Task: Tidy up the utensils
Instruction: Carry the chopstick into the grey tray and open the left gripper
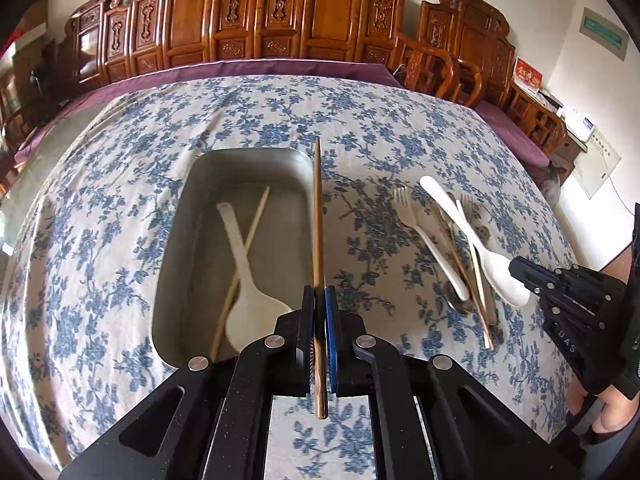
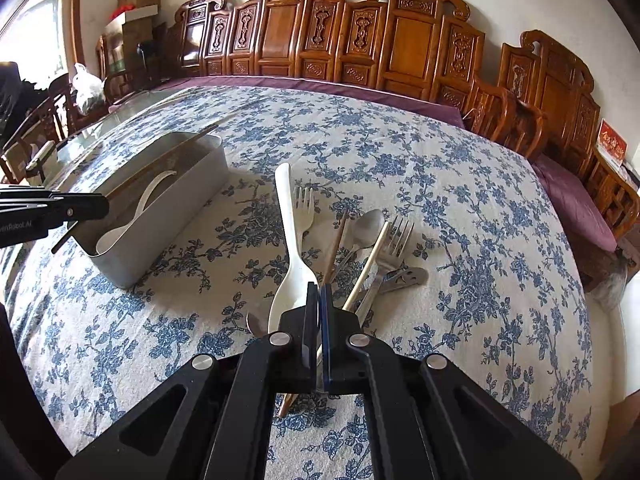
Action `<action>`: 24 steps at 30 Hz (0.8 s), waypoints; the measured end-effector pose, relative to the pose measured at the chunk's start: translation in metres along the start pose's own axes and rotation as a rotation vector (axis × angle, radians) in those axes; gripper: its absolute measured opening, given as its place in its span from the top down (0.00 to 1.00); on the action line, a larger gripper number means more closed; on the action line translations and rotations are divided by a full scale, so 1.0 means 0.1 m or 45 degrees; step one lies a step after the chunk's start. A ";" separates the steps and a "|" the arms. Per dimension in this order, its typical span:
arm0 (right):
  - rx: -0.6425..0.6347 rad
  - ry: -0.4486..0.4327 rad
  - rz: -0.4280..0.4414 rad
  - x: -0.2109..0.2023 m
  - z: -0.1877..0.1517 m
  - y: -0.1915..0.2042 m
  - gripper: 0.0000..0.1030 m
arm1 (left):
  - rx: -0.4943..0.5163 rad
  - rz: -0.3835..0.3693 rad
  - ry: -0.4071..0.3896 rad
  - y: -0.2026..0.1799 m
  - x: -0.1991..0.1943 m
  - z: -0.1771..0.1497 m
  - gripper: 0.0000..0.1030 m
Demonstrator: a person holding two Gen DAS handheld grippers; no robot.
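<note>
Chopstick [image 1: 318,216] pointed straight ahead, clamped in the left claw [image 1: 319,300].
It ran lengthwise along the metal tray [image 1: 188,200]'s right rim; the right claw [image 2: 319,292] was closed among loose utensils [image 2: 360,248].

Table under a blue-flowered cloth [image 2: 460,208] — grey bin [image 2: 160,216] and utensil pile [image 2: 360,248] on it.

Tablecloth [image 1: 120,208]: blue floral print, covers table.
Carved wooden chairs [image 2: 400,48]: rowed along wall.
Purple cushion [image 2: 572,196]: on right bench.
Cardboard boxes [image 2: 138,4]: stacked, far-left corner.
</note>
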State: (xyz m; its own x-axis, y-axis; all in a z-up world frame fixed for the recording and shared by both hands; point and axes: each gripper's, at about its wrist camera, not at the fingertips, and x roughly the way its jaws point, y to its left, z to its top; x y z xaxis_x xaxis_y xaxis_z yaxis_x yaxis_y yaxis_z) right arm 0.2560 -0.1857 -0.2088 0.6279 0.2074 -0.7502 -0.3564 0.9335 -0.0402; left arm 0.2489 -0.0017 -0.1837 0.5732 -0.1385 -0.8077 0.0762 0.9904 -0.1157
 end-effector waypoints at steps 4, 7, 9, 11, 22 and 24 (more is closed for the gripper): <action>-0.037 -0.014 -0.049 -0.05 0.07 0.07 0.98 | -0.003 -0.002 -0.002 0.15 0.04 0.03 0.96; -0.064 -0.013 -0.081 -0.07 0.12 0.10 0.98 | -0.004 -0.008 -0.004 0.25 0.07 0.05 0.96; -0.078 -0.009 -0.093 -0.08 0.17 0.13 0.98 | -0.002 -0.006 -0.002 0.31 0.10 0.06 0.96; -0.091 -0.007 -0.099 -0.07 0.22 0.17 0.98 | -0.010 -0.015 0.011 0.38 0.13 0.06 0.96; -0.178 0.002 -0.059 -0.02 0.51 0.63 0.98 | -0.022 -0.060 0.082 0.57 0.34 0.02 0.96; -0.186 0.006 -0.048 -0.01 0.54 0.71 0.98 | -0.023 -0.078 0.091 0.61 0.36 0.04 0.96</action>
State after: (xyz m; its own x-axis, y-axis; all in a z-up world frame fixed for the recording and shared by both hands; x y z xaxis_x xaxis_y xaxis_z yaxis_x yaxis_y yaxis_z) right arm 0.2678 -0.1036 -0.1752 0.6394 0.1711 -0.7496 -0.4297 0.8880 -0.1639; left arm 0.2775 0.0539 -0.2180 0.5083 -0.1997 -0.8377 0.0946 0.9798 -0.1761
